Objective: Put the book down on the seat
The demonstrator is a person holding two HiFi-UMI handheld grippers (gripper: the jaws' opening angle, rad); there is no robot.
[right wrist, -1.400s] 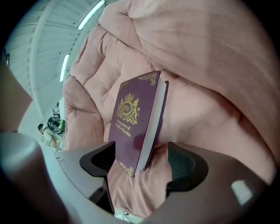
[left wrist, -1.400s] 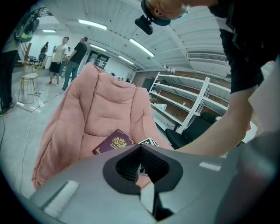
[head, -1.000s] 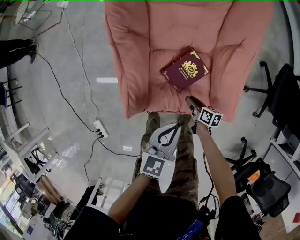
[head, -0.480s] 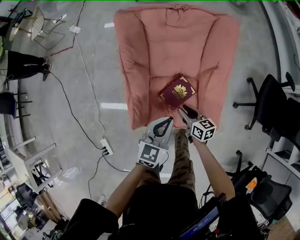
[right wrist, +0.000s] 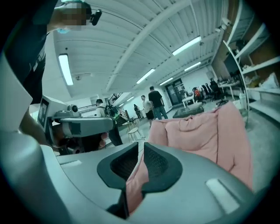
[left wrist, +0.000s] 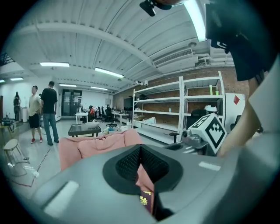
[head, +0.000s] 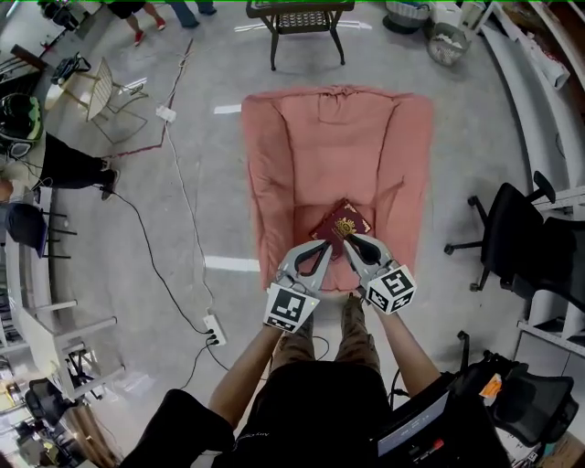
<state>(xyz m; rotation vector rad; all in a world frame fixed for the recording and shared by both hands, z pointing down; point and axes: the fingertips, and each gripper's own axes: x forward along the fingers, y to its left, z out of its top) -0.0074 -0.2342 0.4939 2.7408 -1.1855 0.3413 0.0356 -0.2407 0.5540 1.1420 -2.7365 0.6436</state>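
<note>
A maroon book [head: 343, 222] with a gold crest lies flat on the seat of the pink armchair [head: 334, 146]. Both grippers hover side by side above the seat's front edge, just short of the book and clear of it. My left gripper [head: 325, 245] is shut, its tips touching and holding nothing; in the left gripper view [left wrist: 139, 148] a strip of the book [left wrist: 145, 199] shows below its tips. My right gripper [head: 347, 239] has just been closing; its jaws [right wrist: 140, 144] stand all but together with nothing between them, only pink cushion behind.
Black office chairs [head: 526, 247] stand to the right of the armchair. A power strip [head: 215, 329] and cables lie on the floor at left. A black table [head: 302, 14] is behind the armchair. People [left wrist: 49, 111] and shelving [left wrist: 175, 109] are farther off.
Both grippers have risen away from the seat and drawn side by side. The armchair now looks smaller and farther below. The book stays where it lay.
</note>
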